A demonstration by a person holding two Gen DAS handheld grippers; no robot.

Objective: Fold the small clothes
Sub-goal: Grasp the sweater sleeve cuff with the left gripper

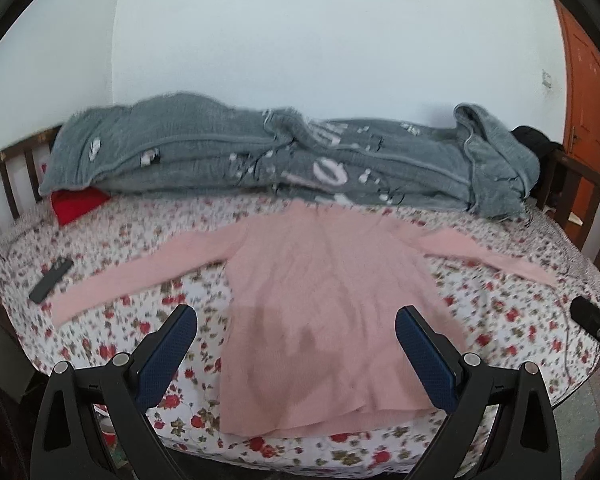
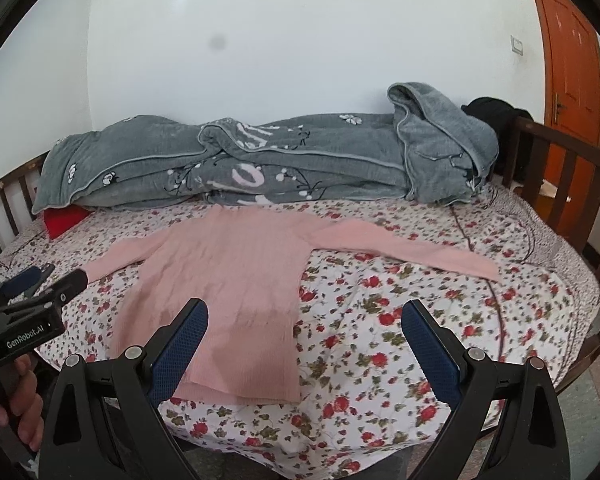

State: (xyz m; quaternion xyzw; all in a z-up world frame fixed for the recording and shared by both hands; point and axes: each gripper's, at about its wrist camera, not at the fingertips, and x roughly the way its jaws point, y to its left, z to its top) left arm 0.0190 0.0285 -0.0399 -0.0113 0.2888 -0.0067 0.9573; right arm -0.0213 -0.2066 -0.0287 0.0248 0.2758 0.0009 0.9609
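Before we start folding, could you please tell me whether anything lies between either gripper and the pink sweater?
Nothing visible does. The pink sweater lies spread flat on the floral sheet, with the left gripper and right gripper both open above its near hem. The dark phone lies off beside one sleeve.

Both wrist views face across the bed [image 1: 100, 248], sharing the pink sweater [image 2: 228, 264].

One pink sweater [image 1: 320, 300], one grey blanket [image 1: 280, 160], two hand-held grippers.
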